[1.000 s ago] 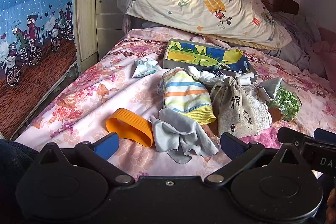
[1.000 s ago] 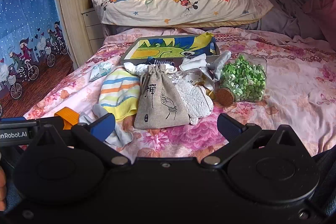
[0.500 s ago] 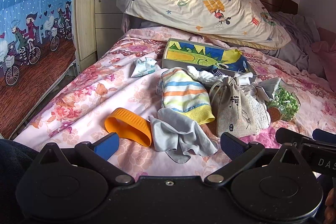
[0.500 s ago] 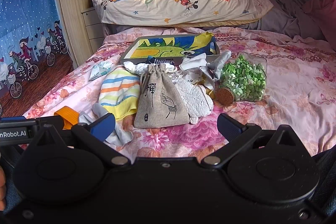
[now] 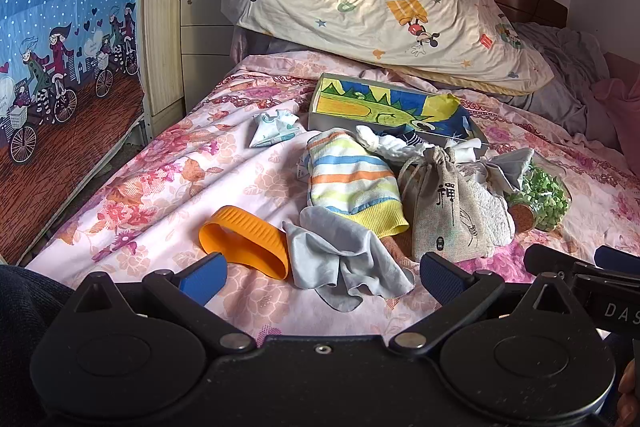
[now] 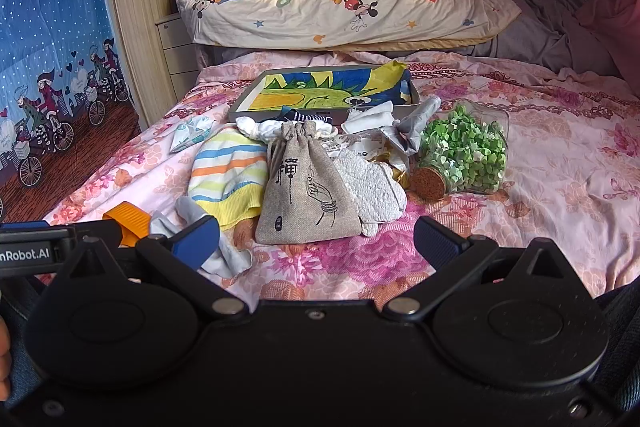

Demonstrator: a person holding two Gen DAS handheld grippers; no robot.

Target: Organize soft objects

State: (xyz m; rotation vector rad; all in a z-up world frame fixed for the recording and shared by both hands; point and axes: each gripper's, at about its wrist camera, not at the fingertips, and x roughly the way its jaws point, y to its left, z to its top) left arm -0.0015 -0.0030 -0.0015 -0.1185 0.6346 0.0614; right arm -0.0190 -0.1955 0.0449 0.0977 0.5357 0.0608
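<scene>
Both the left hand-held gripper (image 5: 320, 277) and right hand-held gripper (image 6: 318, 241) are hovering spread and empty; the limp grey cloth (image 5: 344, 259) probably wants pinching at a raised fold.

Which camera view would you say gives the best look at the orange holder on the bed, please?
The left wrist view: the orange holder lies whole and unobstructed beside the grey cloth. In the right wrist view only a sliver peeks out behind the left gripper.
</scene>
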